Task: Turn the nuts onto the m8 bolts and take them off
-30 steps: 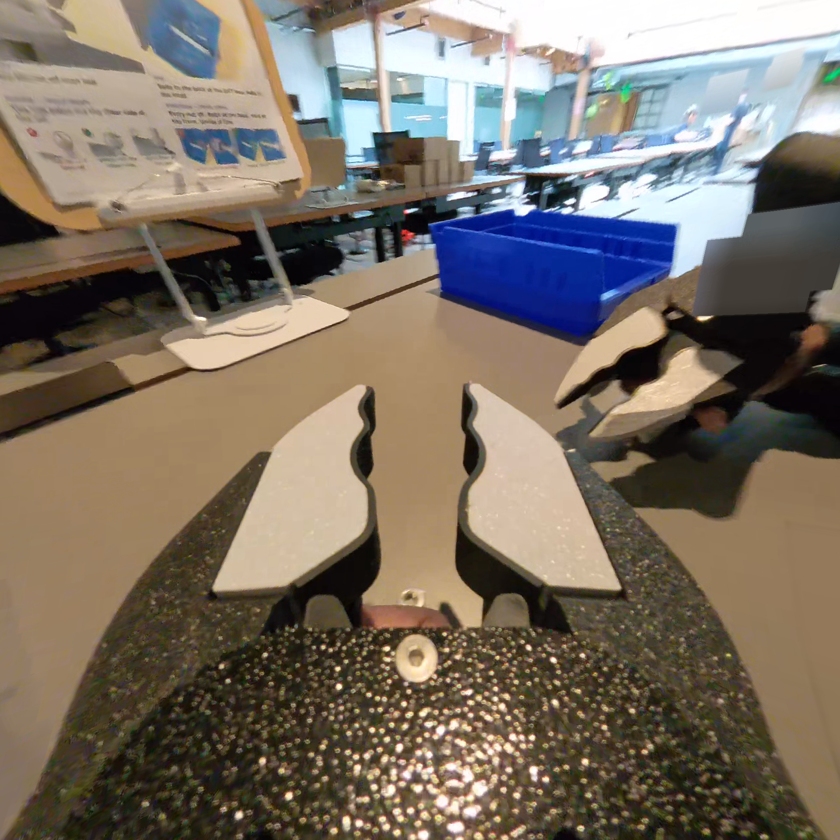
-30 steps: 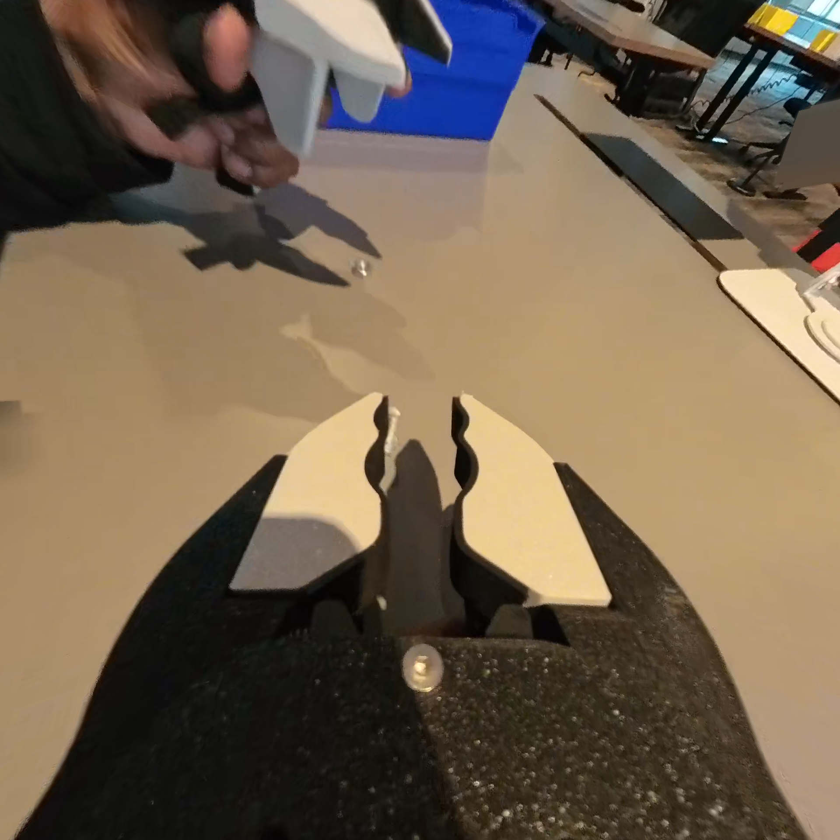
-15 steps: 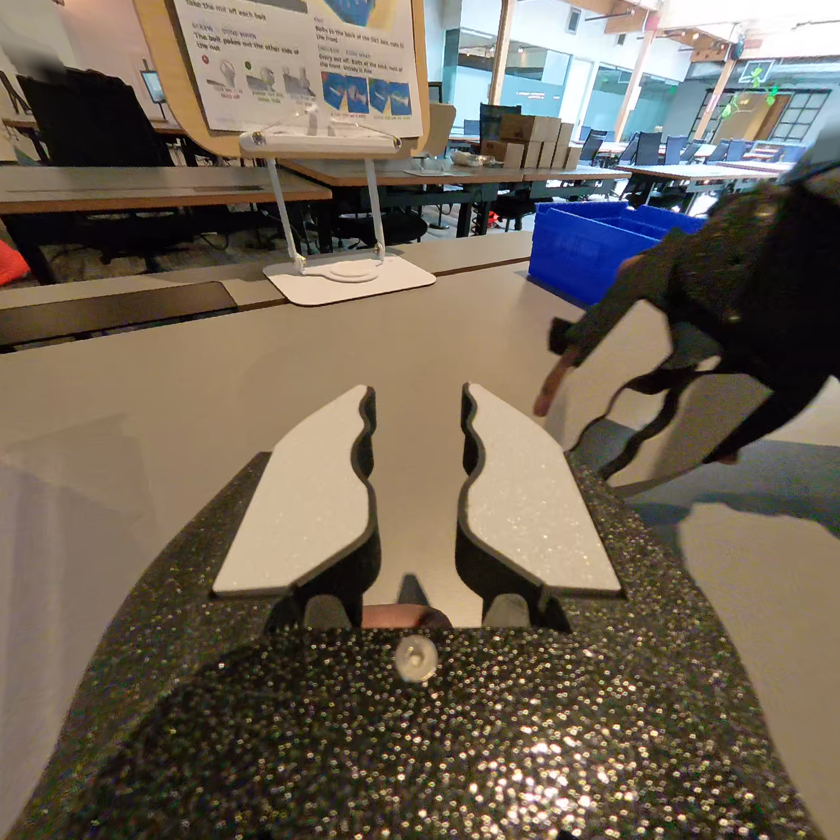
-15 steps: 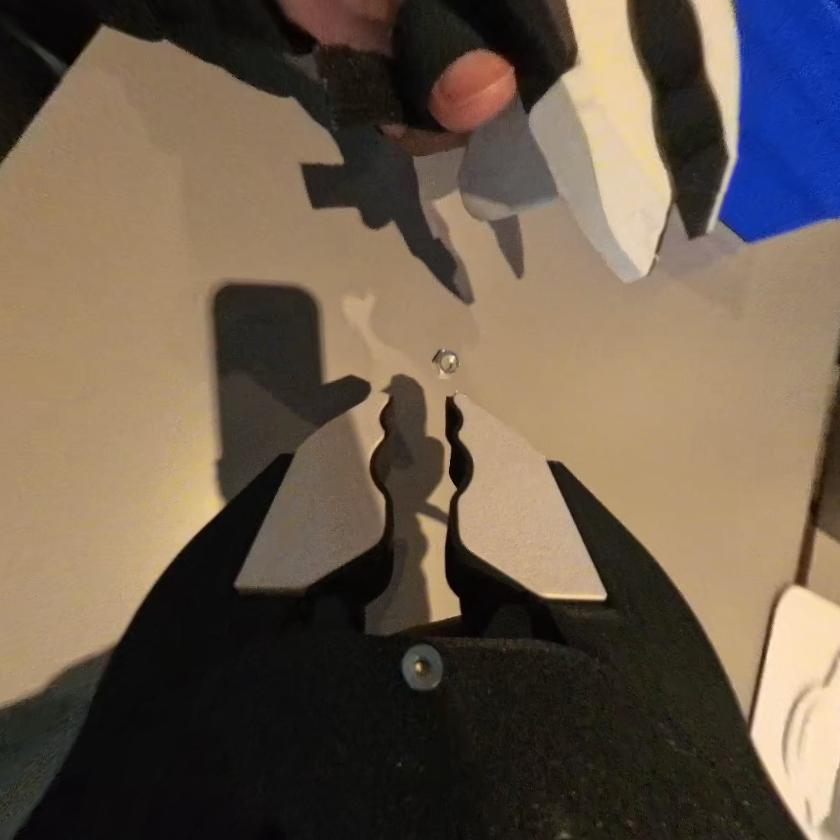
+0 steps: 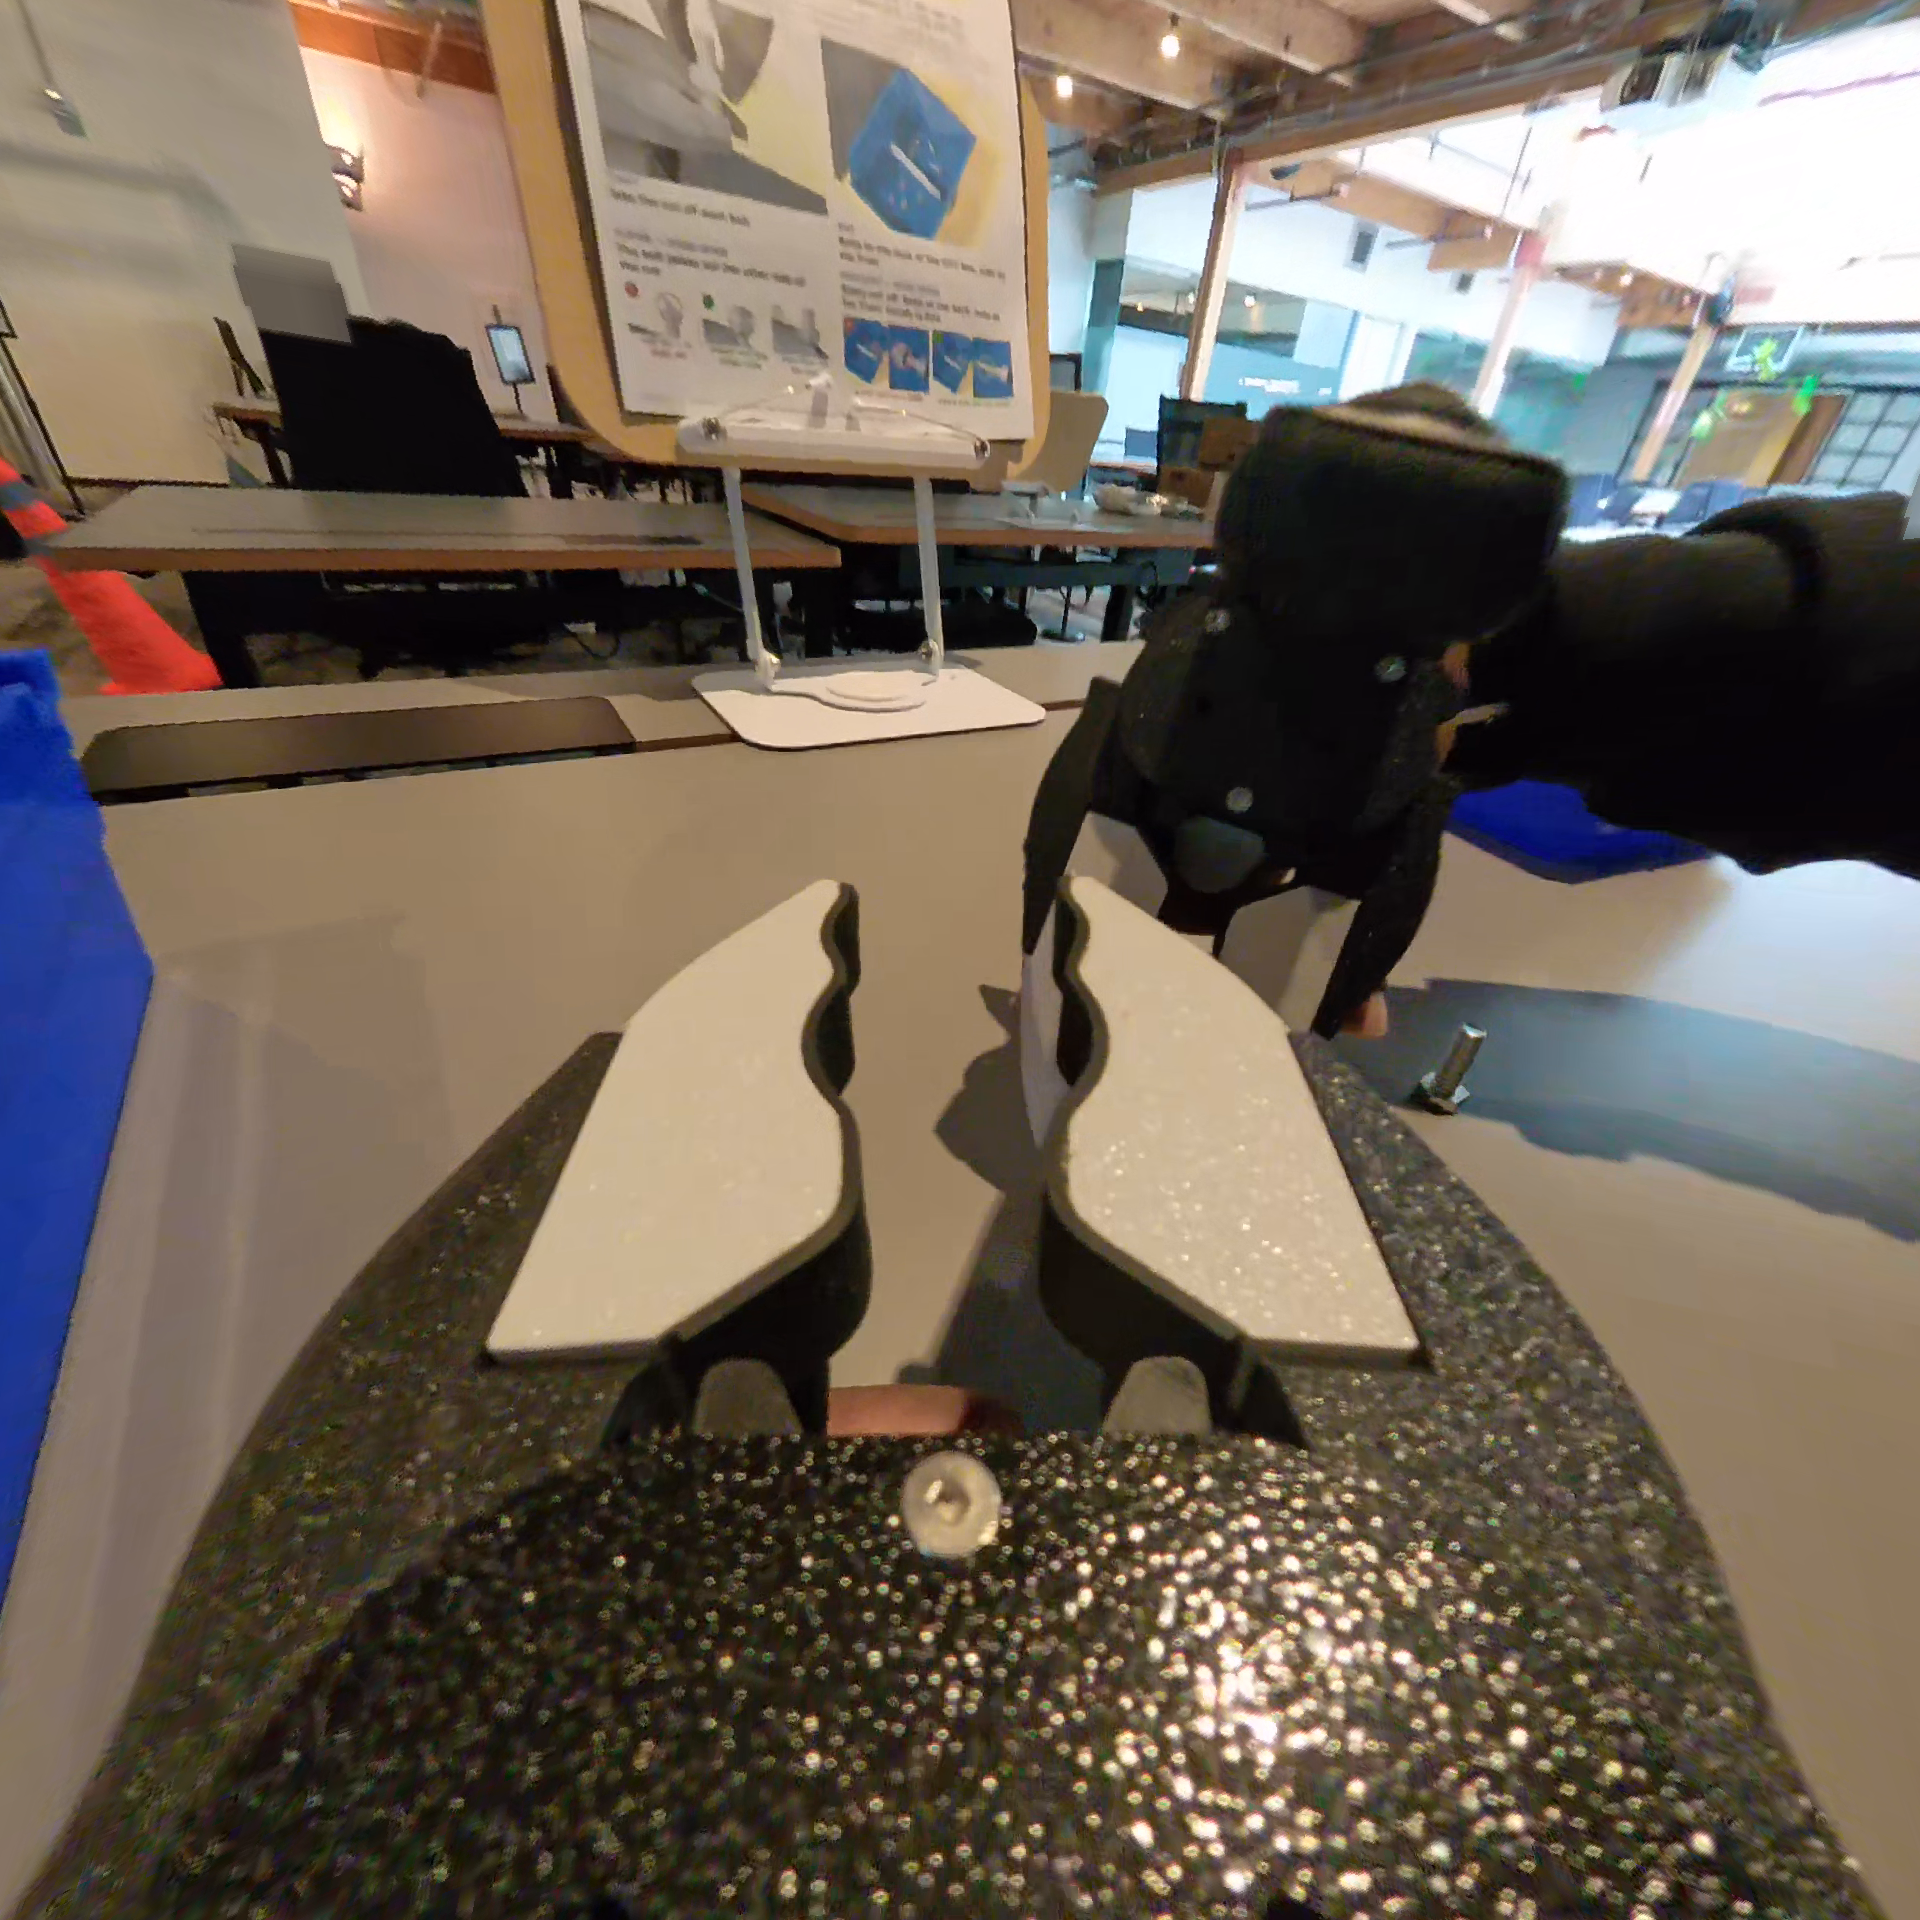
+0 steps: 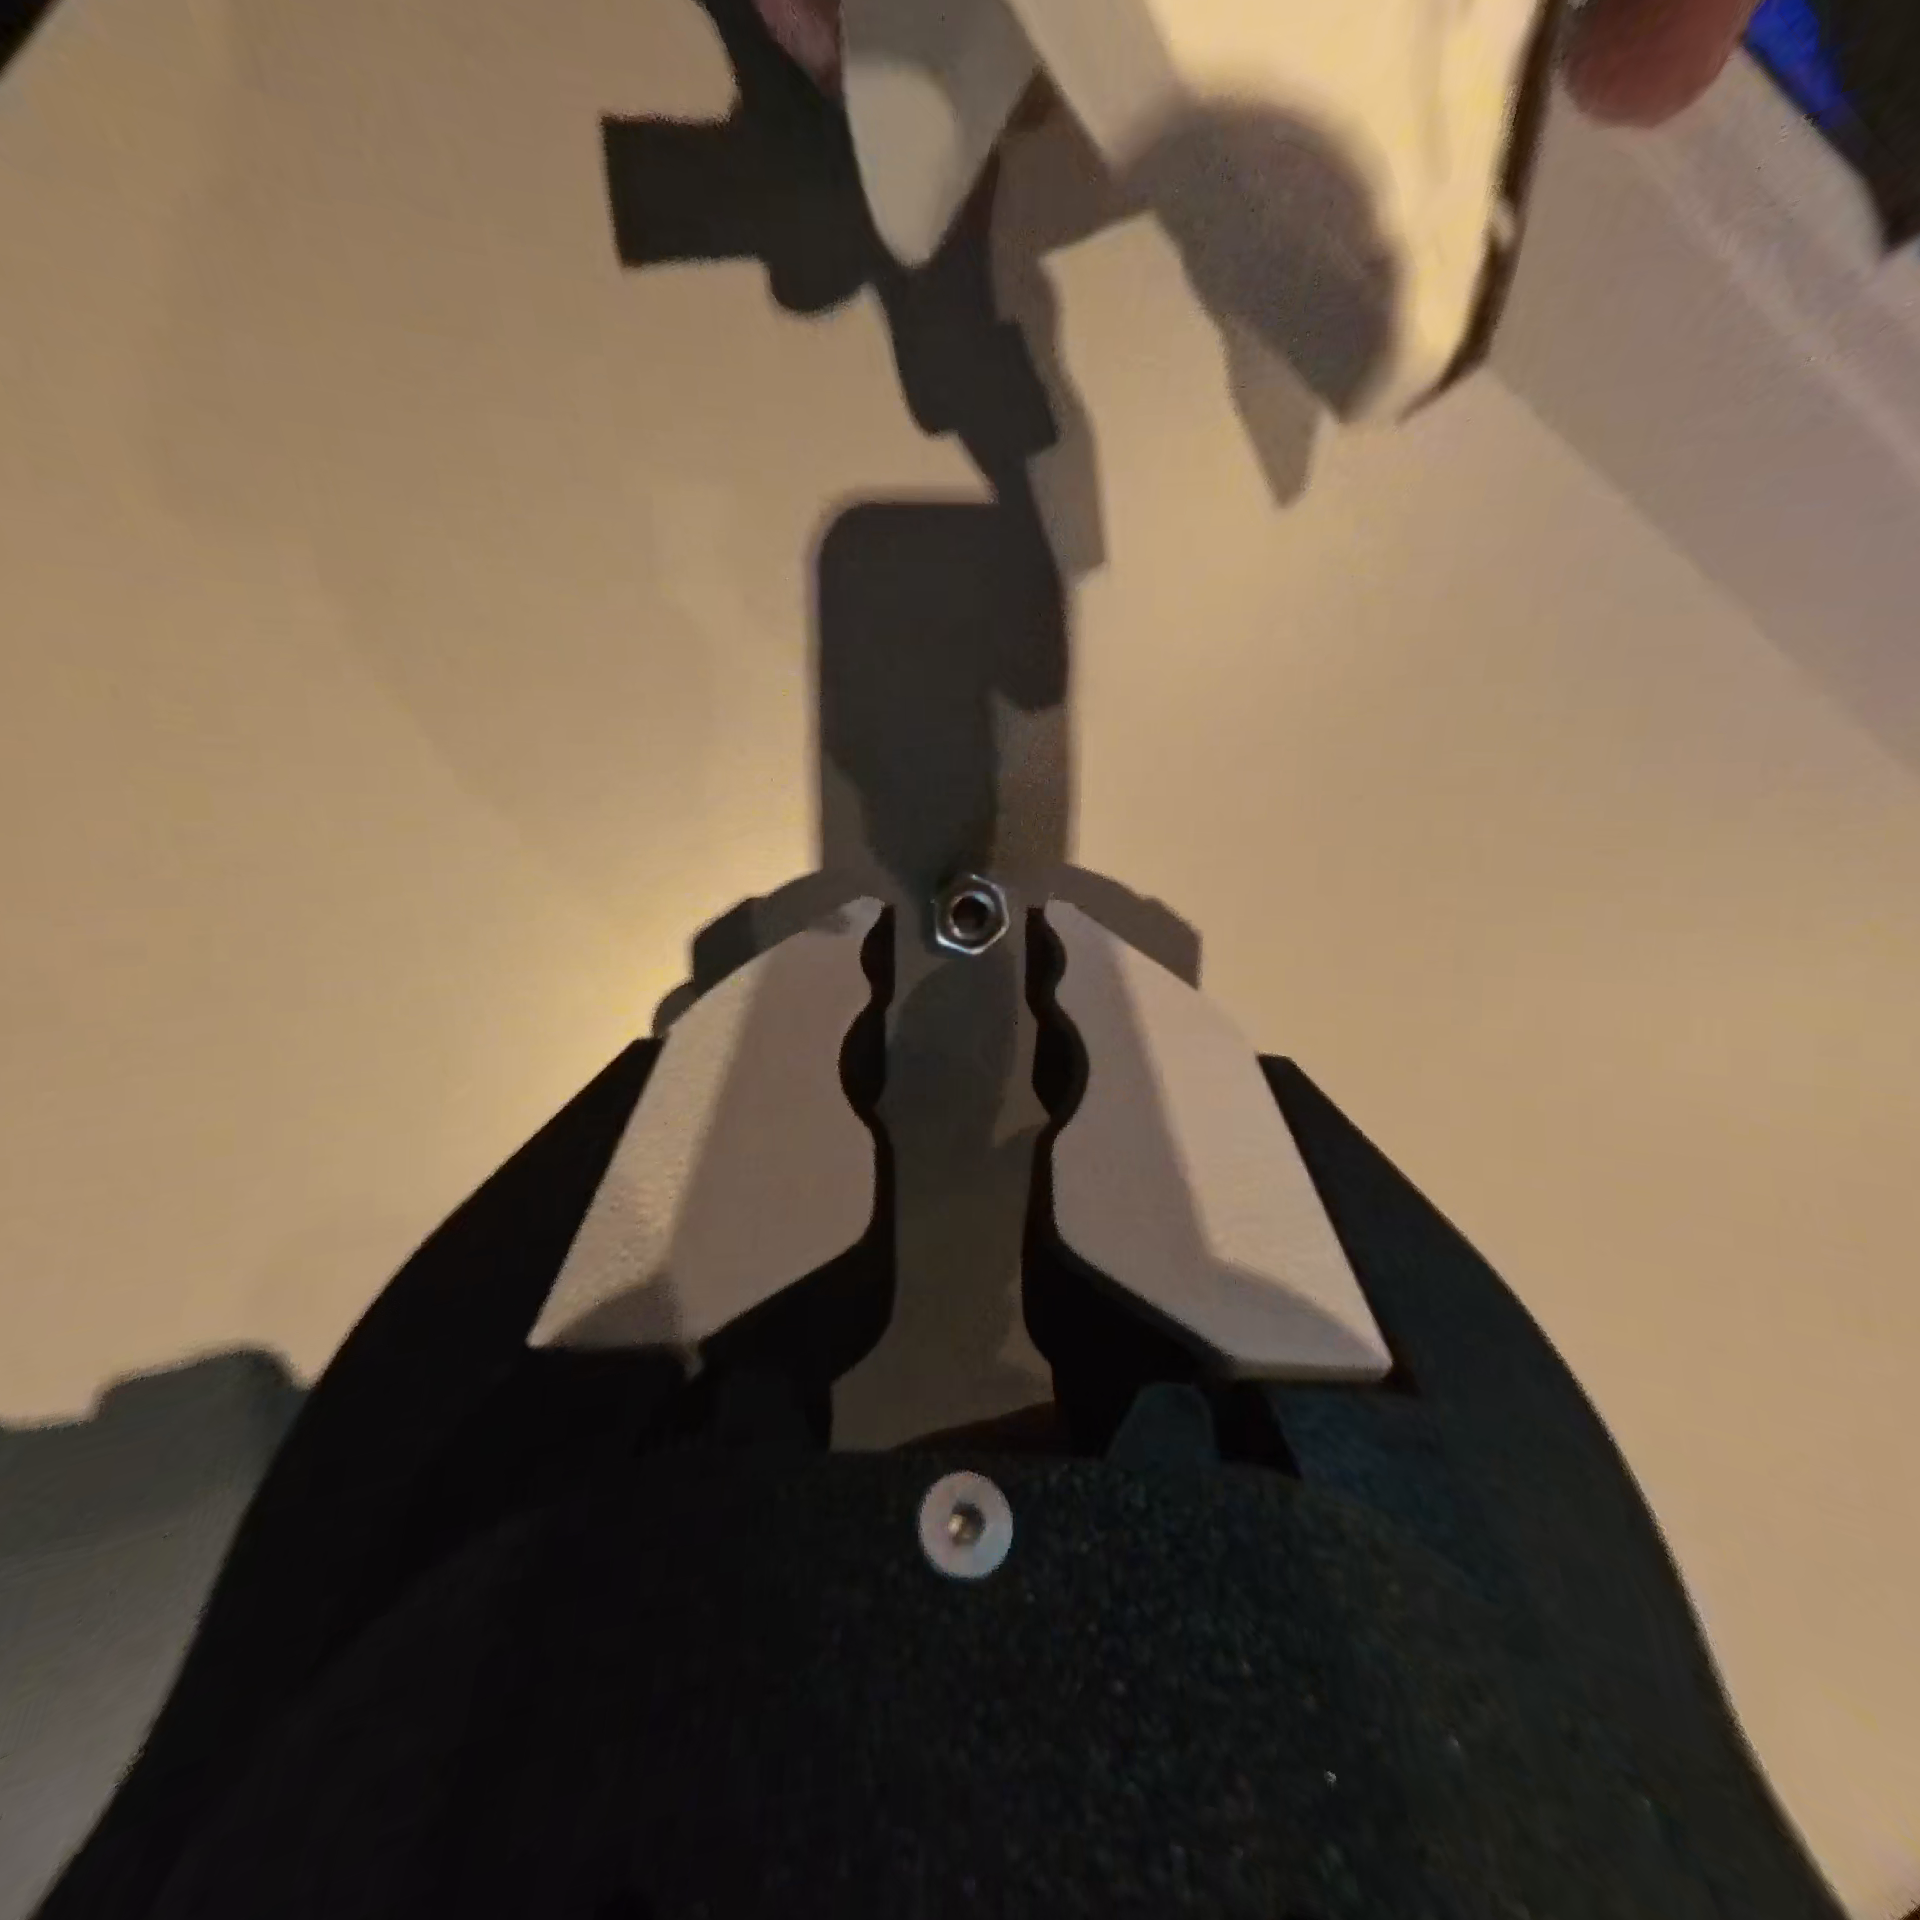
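A small steel nut (image 6: 966, 914) lies flat on the tan table (image 6: 364, 623). My right gripper (image 6: 958, 920) points straight down at it, open, one fingertip on each side of the nut with small gaps. In the left wrist view the right gripper (image 5: 1210, 951) stands tips-down on the table, held by a gloved hand (image 5: 1382, 540). A steel bolt (image 5: 1449, 1070) stands on its head just right of it. My left gripper (image 5: 951, 914) is open and empty, low over the table beside the right one. Its white fingers (image 6: 1122, 156) show blurred at the top of the right wrist view.
A blue bin (image 5: 52, 935) stands close on the left and another blue bin (image 5: 1558, 831) behind the right arm. An instruction board on a white stand (image 5: 862, 696) sits at the table's far edge. Desks and chairs fill the room beyond. The gap from one gripper's tips to the other's is roughly 11 cm. Between my right fingertips and the steel bolt (image 5: 1449, 1070) there is roughly 12 cm.
My right gripper has come down over the nut, which now sits between its tips. My left gripper has swung left, so the bolt and the left bin have come into view.
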A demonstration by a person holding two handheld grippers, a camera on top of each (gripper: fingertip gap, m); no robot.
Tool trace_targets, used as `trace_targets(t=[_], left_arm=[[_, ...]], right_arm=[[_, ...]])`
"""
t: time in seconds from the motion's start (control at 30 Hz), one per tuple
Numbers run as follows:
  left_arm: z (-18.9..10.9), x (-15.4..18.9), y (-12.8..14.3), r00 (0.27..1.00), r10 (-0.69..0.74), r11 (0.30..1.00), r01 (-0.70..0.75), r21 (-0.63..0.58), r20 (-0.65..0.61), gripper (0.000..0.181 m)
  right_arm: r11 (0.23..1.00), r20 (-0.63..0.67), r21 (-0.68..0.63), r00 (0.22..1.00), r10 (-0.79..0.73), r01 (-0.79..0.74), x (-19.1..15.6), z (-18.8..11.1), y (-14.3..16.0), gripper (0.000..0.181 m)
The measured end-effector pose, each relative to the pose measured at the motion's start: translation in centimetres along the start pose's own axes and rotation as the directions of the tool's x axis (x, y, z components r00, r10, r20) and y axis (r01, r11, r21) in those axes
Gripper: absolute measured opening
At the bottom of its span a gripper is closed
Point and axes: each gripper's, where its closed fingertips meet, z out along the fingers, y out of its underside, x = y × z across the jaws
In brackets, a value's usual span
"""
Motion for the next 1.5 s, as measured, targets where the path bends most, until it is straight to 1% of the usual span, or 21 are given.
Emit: trace_targets(t=[0.1,0.27,0.37,0.43,0.5,0.57,0.67,0.73,0.8,0.9,1.0,1.07,1.17,1.23,1.4,1.5], left_arm=[[-0.7,0.2,-0.5,1.000,0.017,0.999,-0.017,0.047,0.014,0.034],[-1.8,0.7,-1.3,0.998,0.049,0.991,-0.052,0.120,0.025,0.032],[-1.9,0.8,-1.4,0.998,0.053,0.990,-0.056,0.130,0.023,0.032],[-1.8,0.8,-1.3,0.998,0.051,0.991,-0.054,0.124,0.023,0.032],[-1.7,0.8,-1.2,0.999,0.050,0.992,-0.052,0.118,0.021,0.032],[-1.7,0.8,-1.2,0.999,0.047,0.993,-0.048,0.111,0.012,0.032],[-1.6,1.1,-1.1,0.999,0.045,0.993,-0.044,0.106,-0.009,0.032],[-1.5,1.3,-1.0,0.998,0.049,0.994,-0.046,0.103,-0.030,0.032],[-1.4,1.7,-0.9,0.997,0.054,0.995,-0.049,0.092,-0.056,0.032],[-0.9,2.2,-0.3,0.994,0.068,0.997,-0.065,0.047,-0.084,0.032],[0.0,3.4,1.0,0.983,0.107,0.992,-0.116,-0.050,-0.147,0.032],[0.7,4.0,1.5,0.978,0.134,0.986,-0.148,-0.080,-0.158,0.032],[1.5,5.7,2.0,0.972,0.101,0.985,-0.127,-0.114,-0.212,0.032],[1.9,6.6,2.7,0.966,0.092,0.979,-0.133,-0.157,-0.243,0.032],[2.4,7.7,4.2,0.949,0.146,0.949,-0.214,-0.231,-0.278,0.032],[2.4,8.1,4.7,0.942,0.159,0.938,-0.238,-0.254,-0.295,0.032]], right_arm=[[0.999,0.020,-0.040,1.000,-0.014,0.014,0.2,0.4,0.5,0.024],[0.999,0.050,-0.049,0.999,-0.004,0.007,0.5,0.7,0.6,0.023],[0.999,0.060,-0.052,0.998,0.004,-0.001,0.5,0.8,0.6,0.021],[0.999,0.067,-0.054,0.998,0.007,-0.004,0.3,0.8,0.5,0.014],[0.998,0.063,-0.060,0.998,0.015,-0.012,0.2,0.9,0.4,0.014],[0.997,0.039,-0.075,0.999,0.025,-0.022,0.4,0.8,0.6,0.014],[0.994,-0.077,-0.098,0.996,0.040,-0.048,1.1,-0.4,1.7,0.014],[0.992,-0.140,-0.029,0.983,0.115,-0.120,0.8,-2.5,2.0,0.014],[0.981,-0.191,0.011,0.962,0.193,-0.195,-0.6,-4.9,3.3,0.014],[0.952,-0.216,-0.019,0.931,0.295,-0.306,-4.6,-7.4,6.7,0.014],[0.924,-0.198,-0.078,0.914,0.353,-0.374,-8.7,-7.8,9.7,0.014],[0.913,-0.197,-0.089,0.905,0.377,-0.399,-10.3,-7.8,10.7,0.014],[0.908,-0.192,-0.072,0.899,0.394,-0.414,-11.2,-7.6,11.0,0.014],[0.906,-0.196,-0.084,0.899,0.392,-0.414,-11.5,-7.3,11.2,0.014],[0.905,-0.201,-0.120,0.902,0.381,-0.409,-12.0,-6.6,11.7,0.014],[0.904,-0.208,-0.109,0.899,0.385,-0.413,-12.1,-6.5,11.8,0.014]])
